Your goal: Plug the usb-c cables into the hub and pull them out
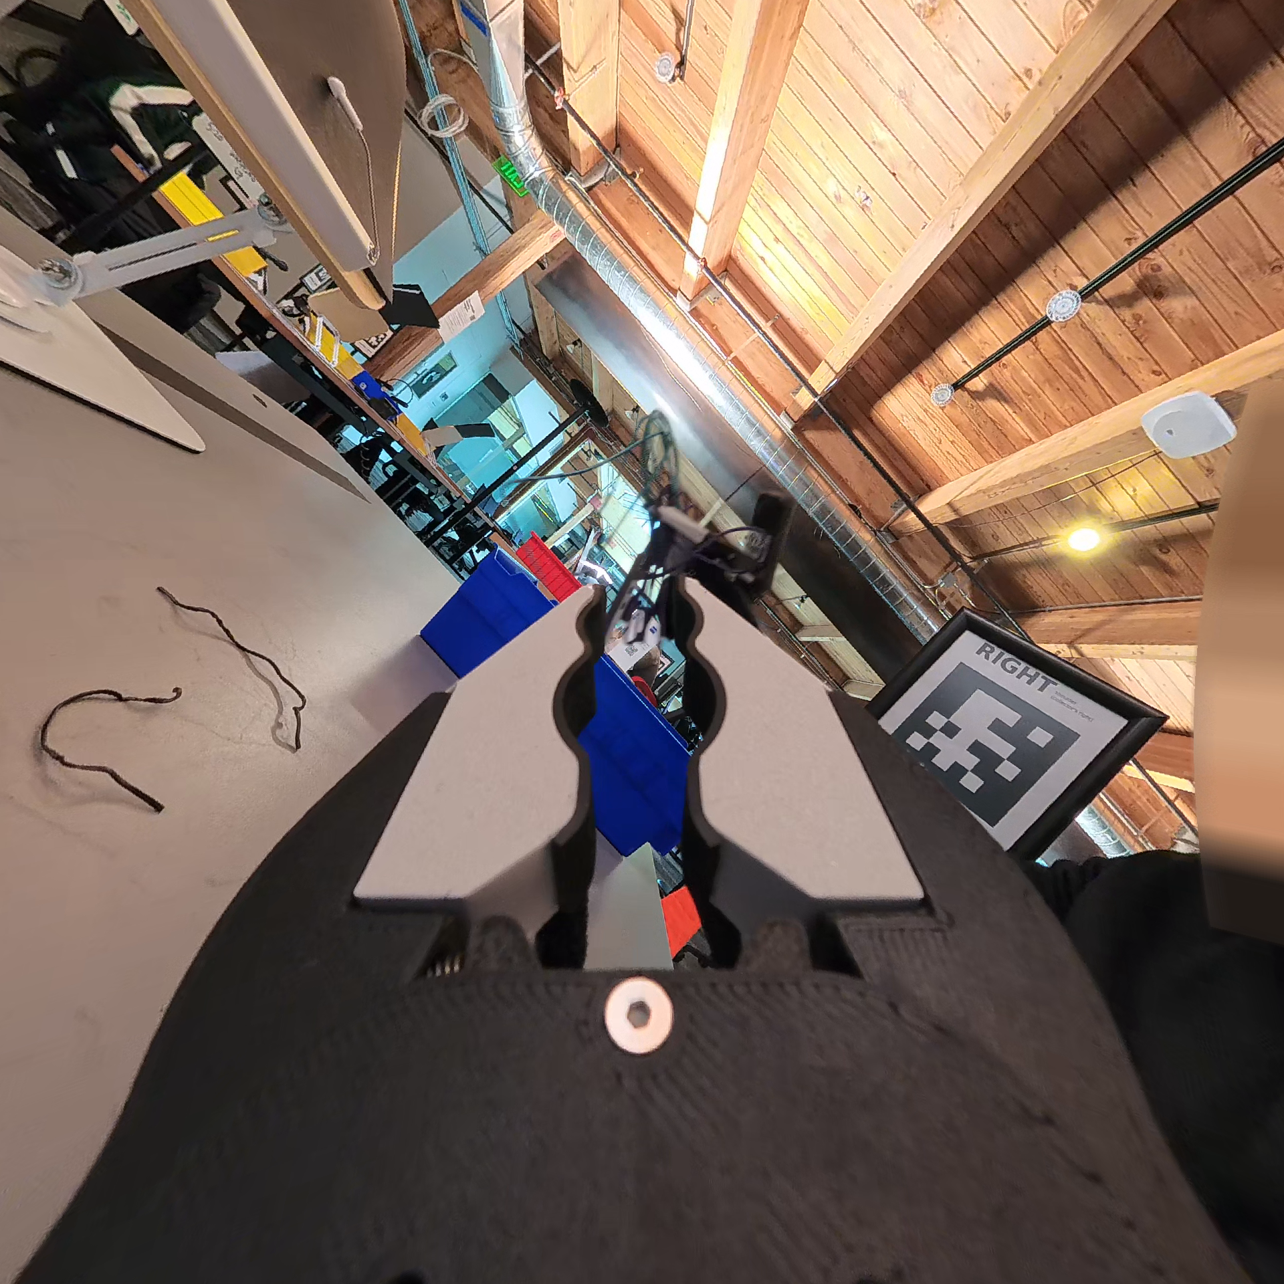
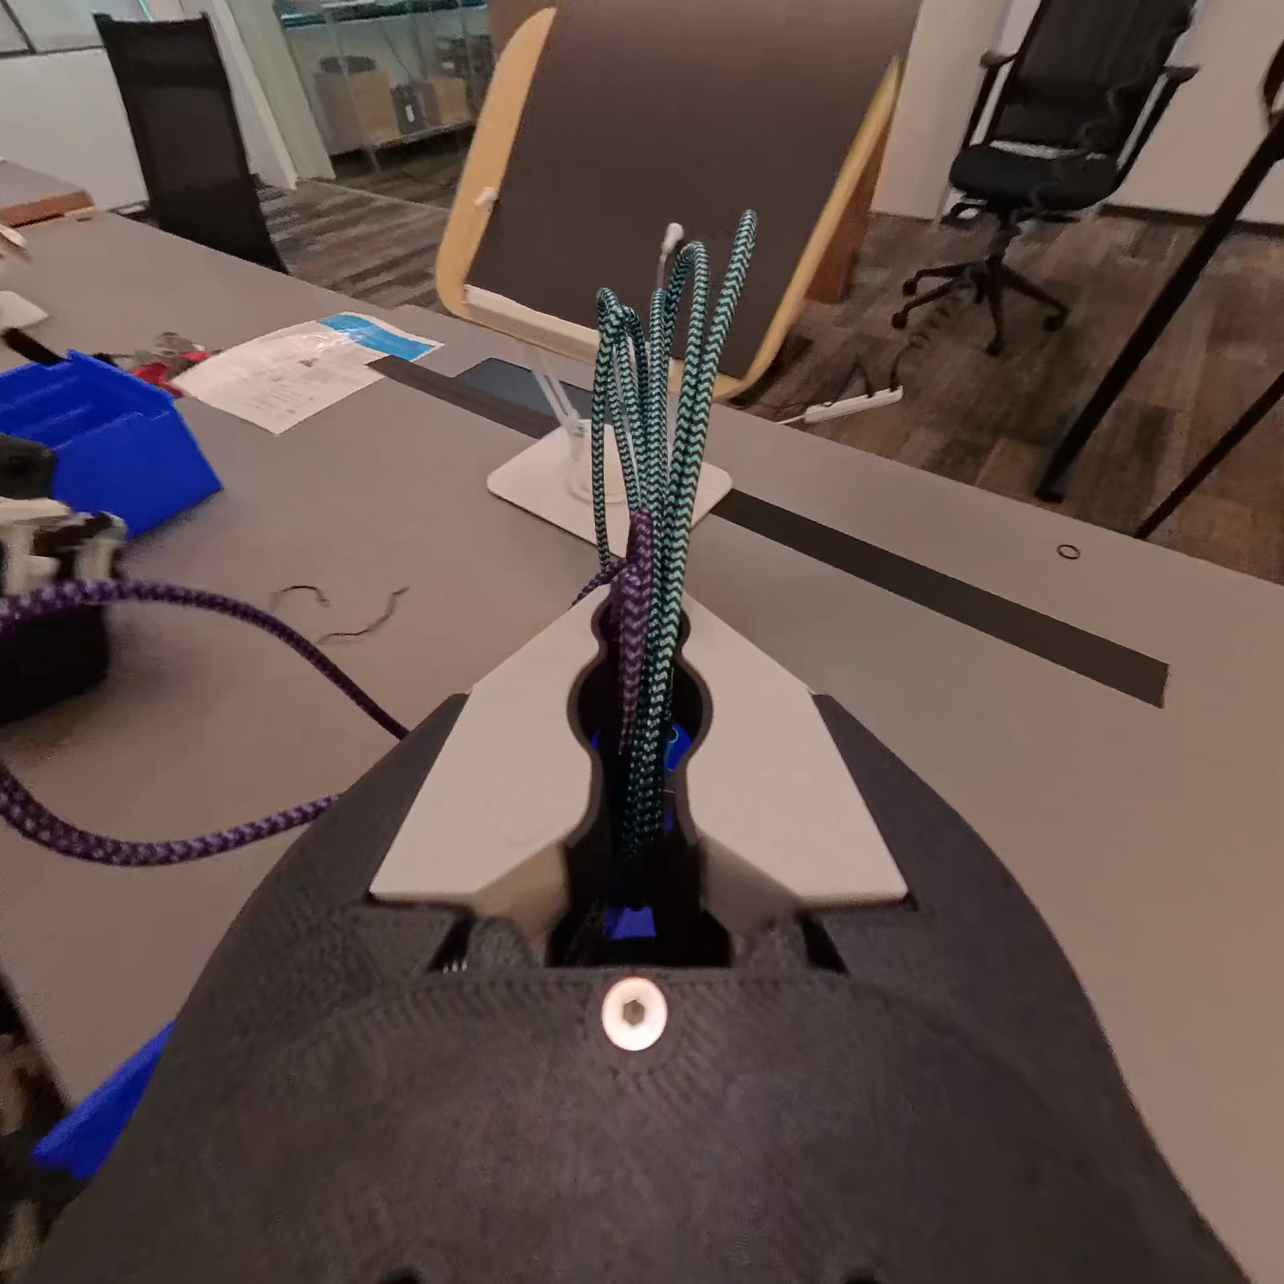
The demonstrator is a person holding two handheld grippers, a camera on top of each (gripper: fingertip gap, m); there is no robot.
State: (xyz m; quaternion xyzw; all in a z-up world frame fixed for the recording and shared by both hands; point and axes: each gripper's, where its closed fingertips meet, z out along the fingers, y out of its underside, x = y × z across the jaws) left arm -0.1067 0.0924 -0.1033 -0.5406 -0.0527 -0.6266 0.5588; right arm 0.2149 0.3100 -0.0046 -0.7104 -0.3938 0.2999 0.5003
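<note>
Only the right wrist view shows the right gripper [image 2: 639,611] clamped on looped teal-and-black braided cables [image 2: 684,445] and a purple braided cable [image 2: 636,556]. Tilted up toward the wooden plank ceiling [image 1: 903,208], the left gripper [image 1: 639,604] stands slightly parted and empty; the hub cannot be made out.

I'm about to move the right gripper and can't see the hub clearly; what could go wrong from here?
1. The right gripper clamps several teal cable loops plus the purple cable; some could slip out.
2. The purple cable trails slack leftward and may snag the blue bin.

A black-framed card [image 1: 1000,736] has one big word above a black-and-white block pattern. A small green sign [image 1: 511,174] glows up high. A printed sheet [image 2: 299,368] lies on the table [image 2: 903,764], its print too tiny to read.
</note>
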